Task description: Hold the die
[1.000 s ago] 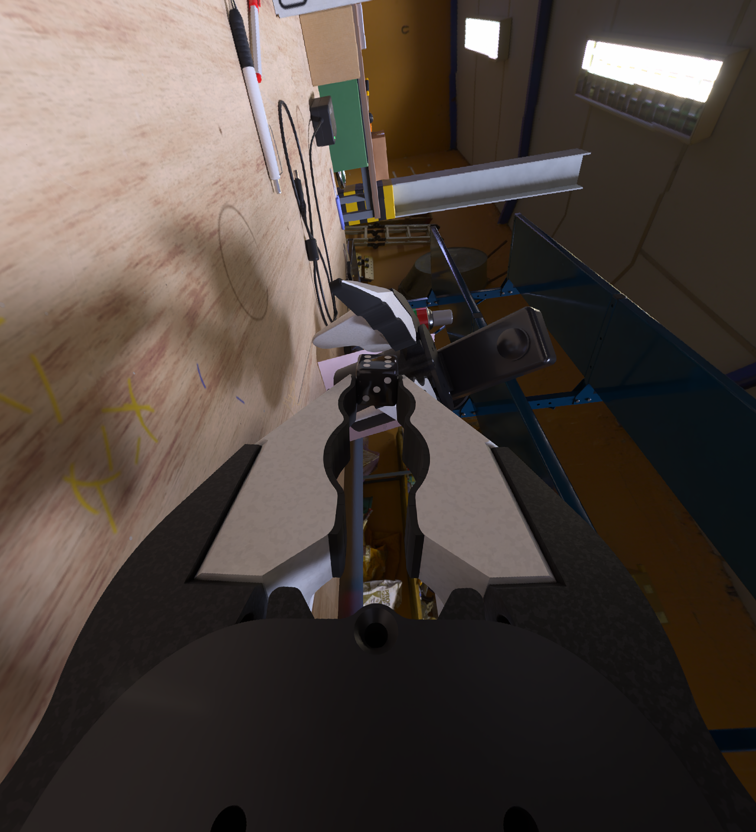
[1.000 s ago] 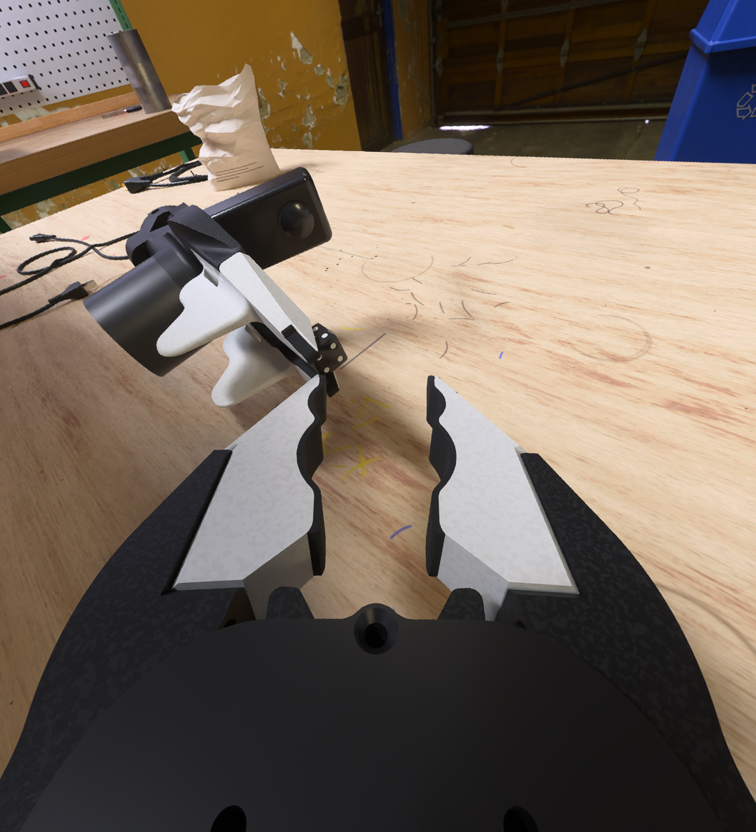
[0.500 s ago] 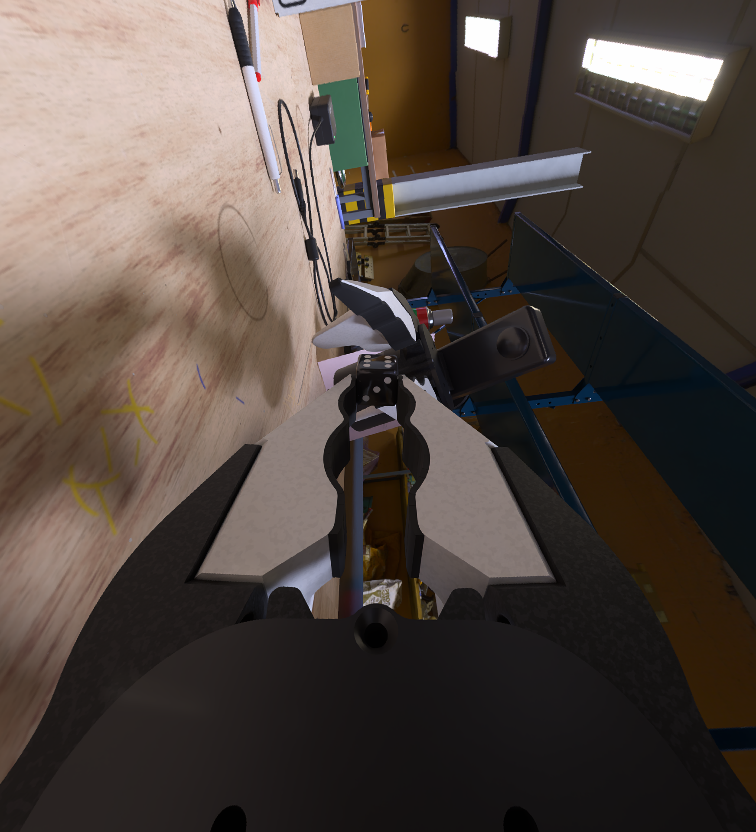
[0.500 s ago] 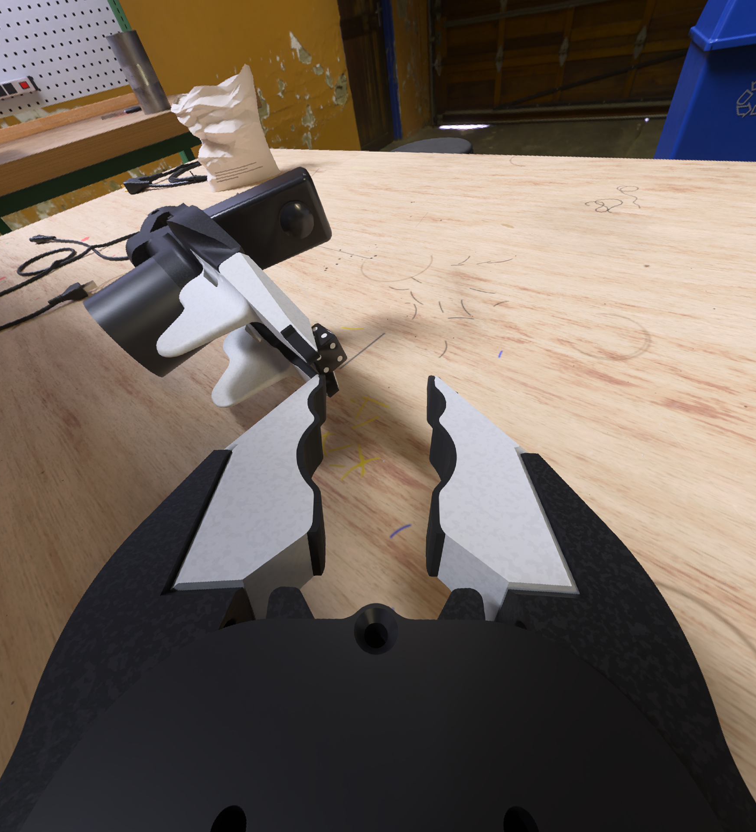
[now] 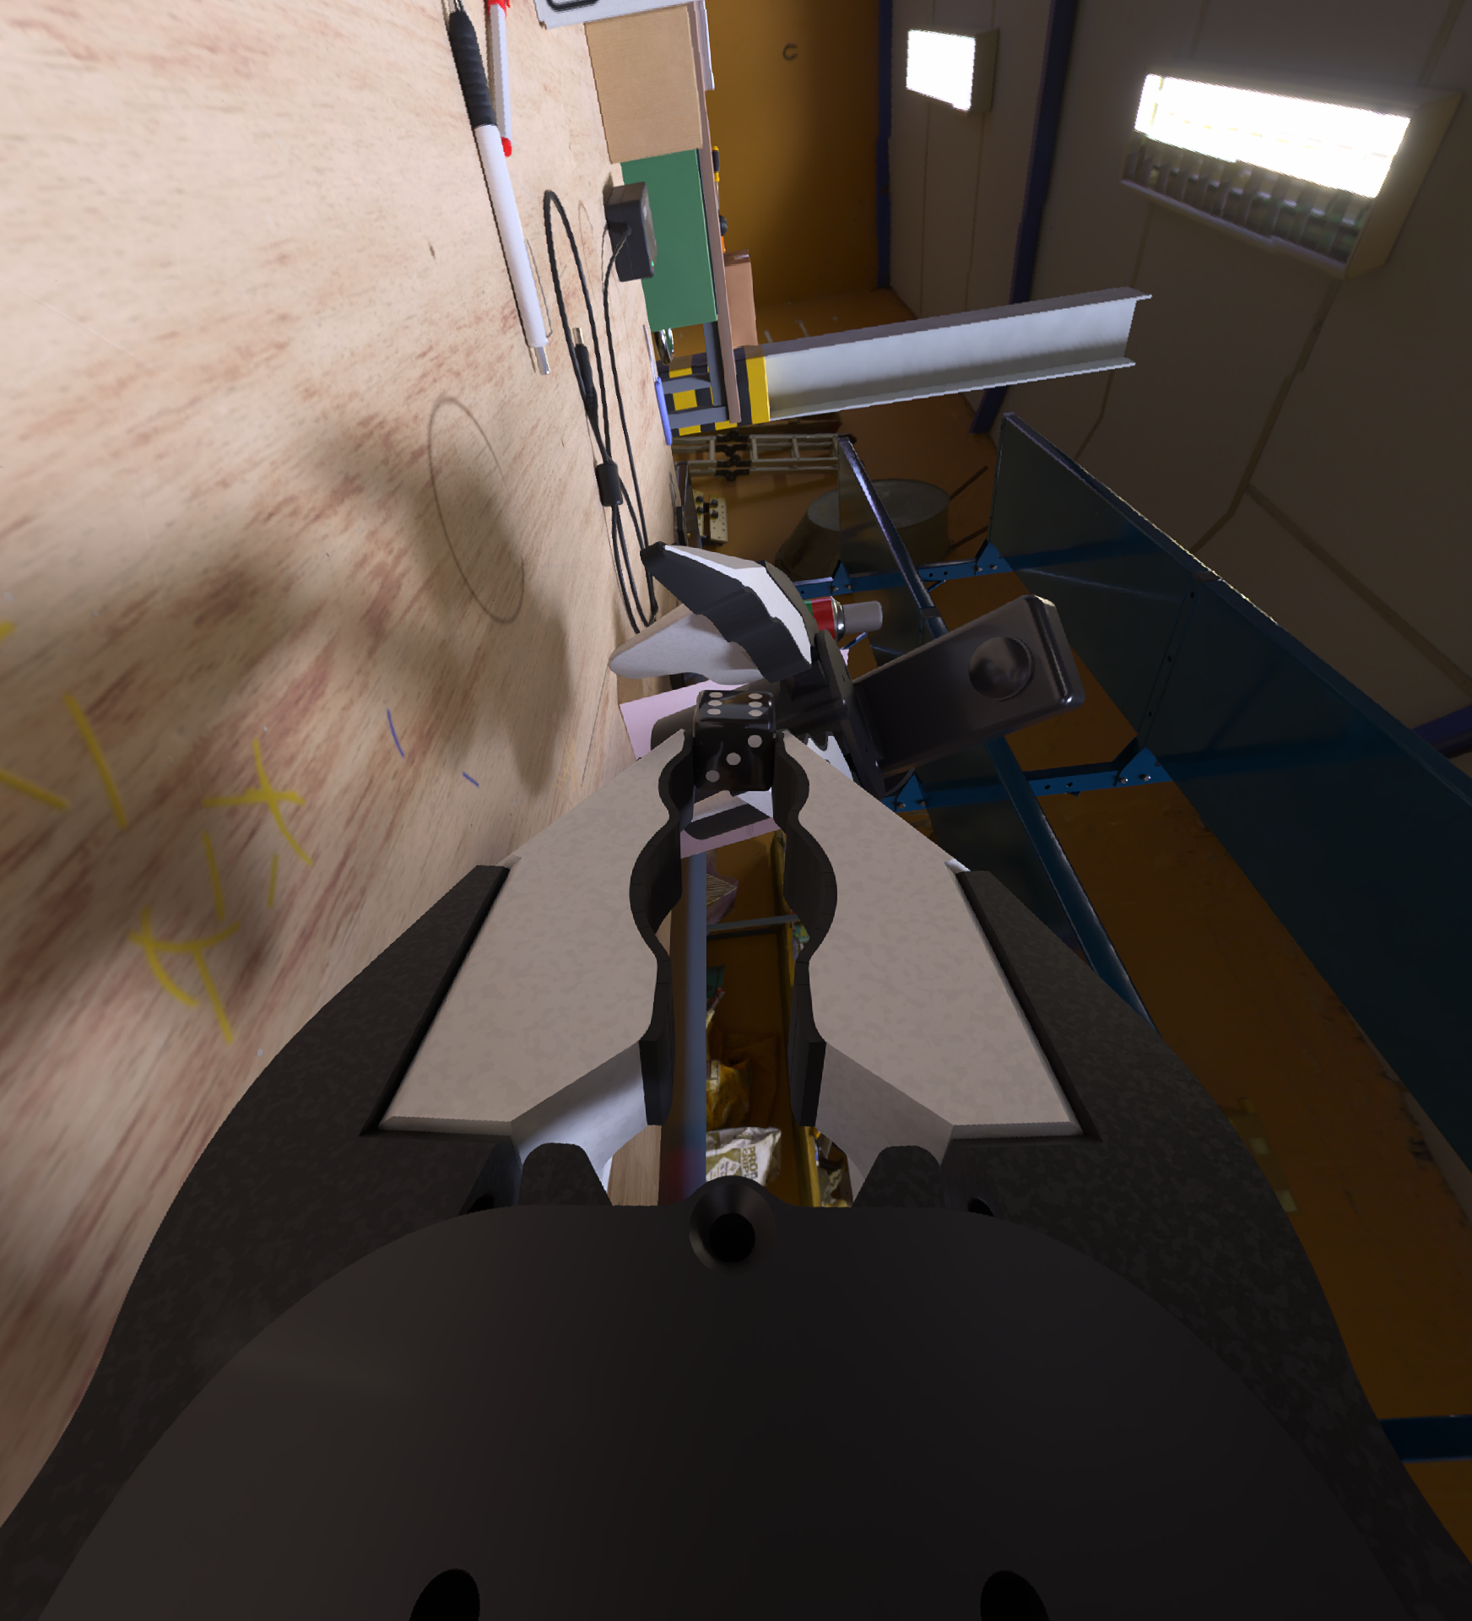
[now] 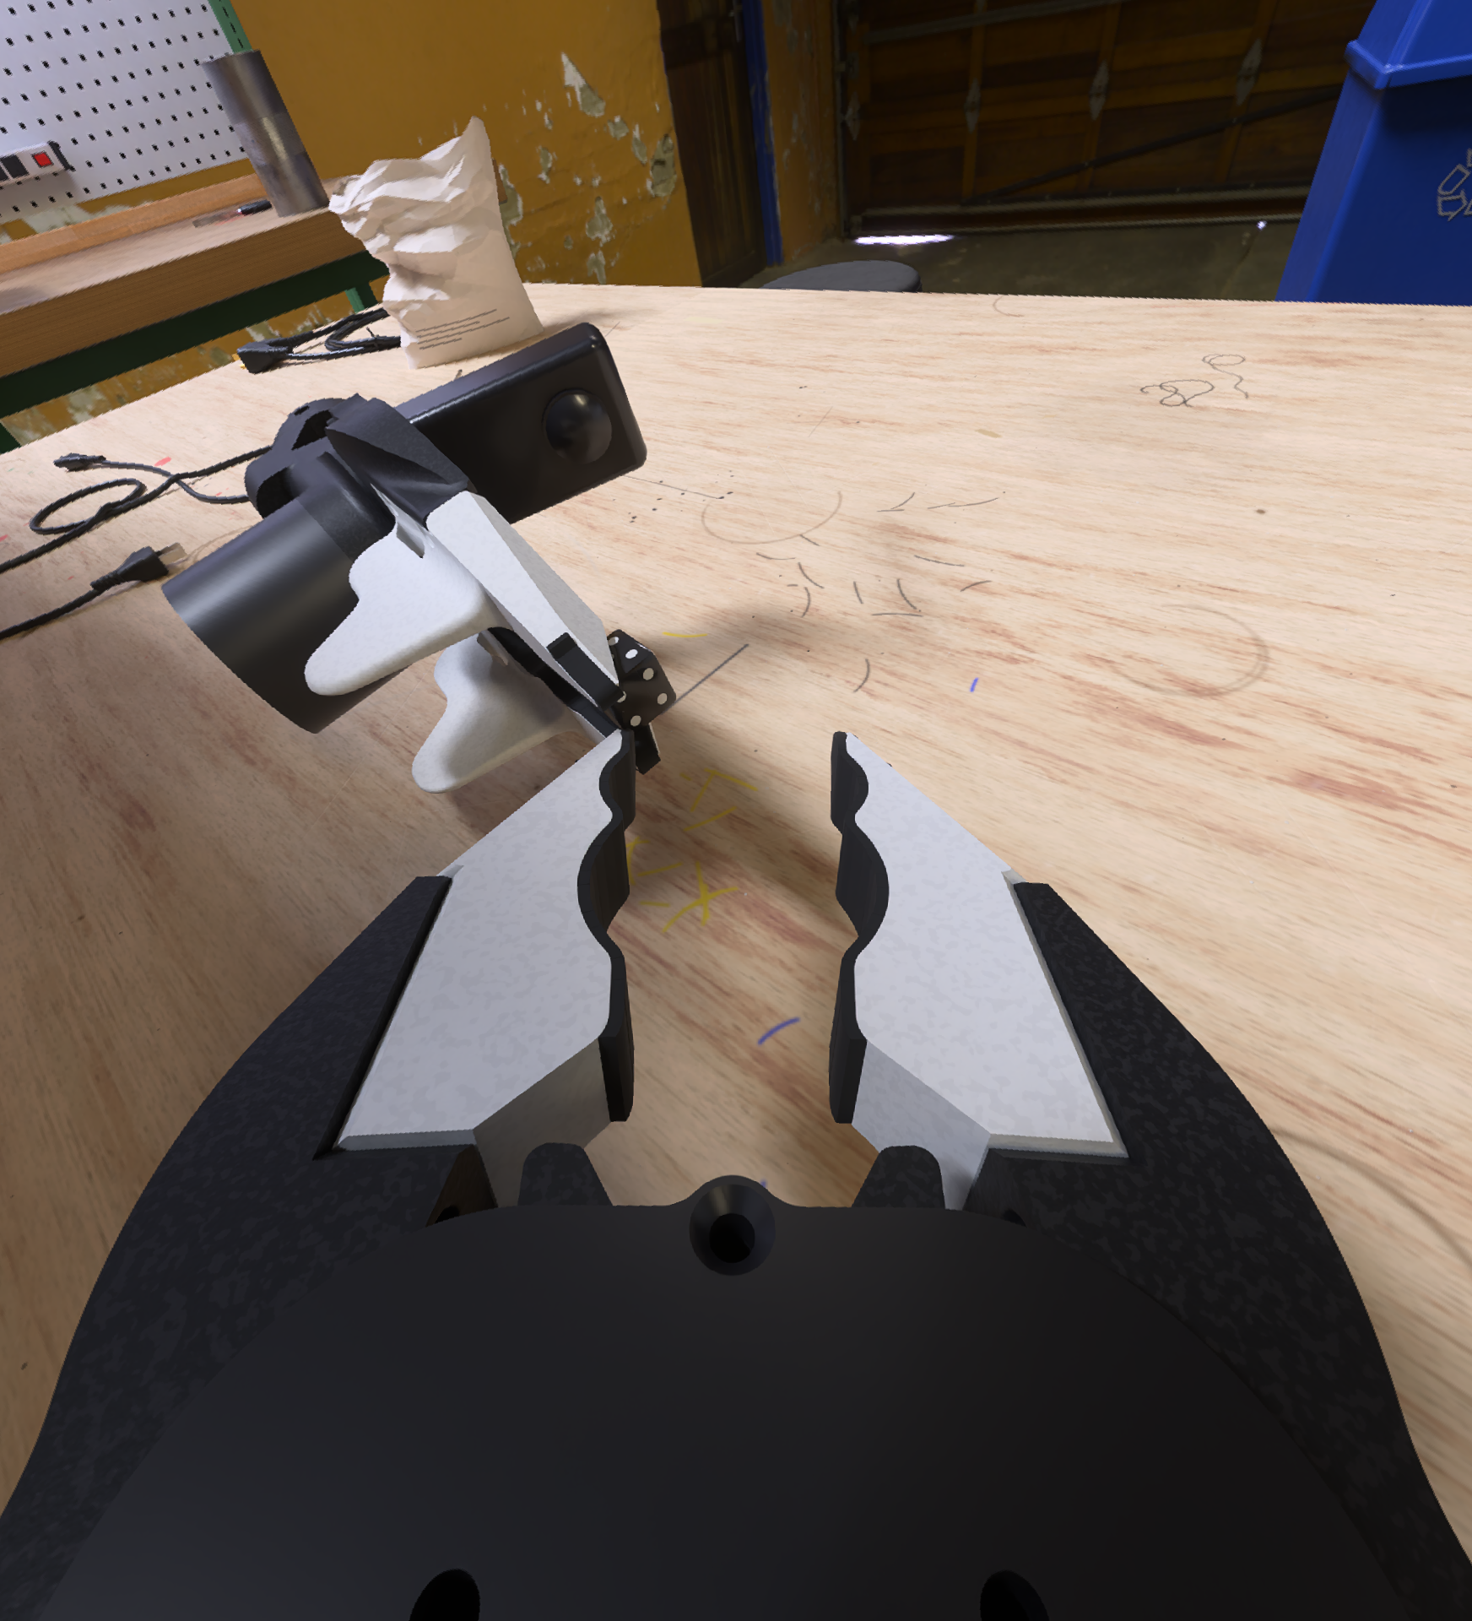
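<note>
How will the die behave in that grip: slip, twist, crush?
The die looks rigid, so crushing seems unlikely. It sits at the very tips of the left gripper, pinched on two flat faces, so it may pivot or pop out if bumped. Small and probably light; if dropped on the table it would likely tumble.

scribbled plywood table point(image 6: 1153, 544), black cables point(image 6: 92, 526), paper bag point(image 6: 443, 246), pens point(image 5: 500, 184)

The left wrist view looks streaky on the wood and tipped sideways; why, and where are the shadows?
Left wrist view: the plywood table smears near the edge from the wide-angle lens, and a soft dark shadow crosses it; ceiling lights glare white. Right wrist view: sharper, with a shadow under the die held by the left gripper.
</note>
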{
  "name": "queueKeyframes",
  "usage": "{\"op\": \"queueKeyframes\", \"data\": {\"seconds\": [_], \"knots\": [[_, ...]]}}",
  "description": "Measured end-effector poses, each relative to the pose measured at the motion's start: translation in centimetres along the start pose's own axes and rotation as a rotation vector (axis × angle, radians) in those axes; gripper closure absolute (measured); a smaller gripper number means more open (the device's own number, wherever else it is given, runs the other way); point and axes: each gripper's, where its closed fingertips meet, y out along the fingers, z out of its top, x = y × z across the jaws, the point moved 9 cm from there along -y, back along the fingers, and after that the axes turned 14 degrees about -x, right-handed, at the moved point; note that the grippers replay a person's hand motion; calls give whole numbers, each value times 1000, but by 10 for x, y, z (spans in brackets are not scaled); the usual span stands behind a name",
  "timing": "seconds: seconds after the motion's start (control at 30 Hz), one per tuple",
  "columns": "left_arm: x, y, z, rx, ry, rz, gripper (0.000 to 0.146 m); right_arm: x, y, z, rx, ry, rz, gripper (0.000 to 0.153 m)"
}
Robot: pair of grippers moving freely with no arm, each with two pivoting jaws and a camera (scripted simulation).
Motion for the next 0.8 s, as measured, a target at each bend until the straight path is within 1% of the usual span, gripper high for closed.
{"op": "queueKeyframes", "data": {"seconds": [0.8], "knots": [[-1, 1, 2, -1, 4, 7, 129, 1, 0, 0, -9, 12, -15, 106]]}}
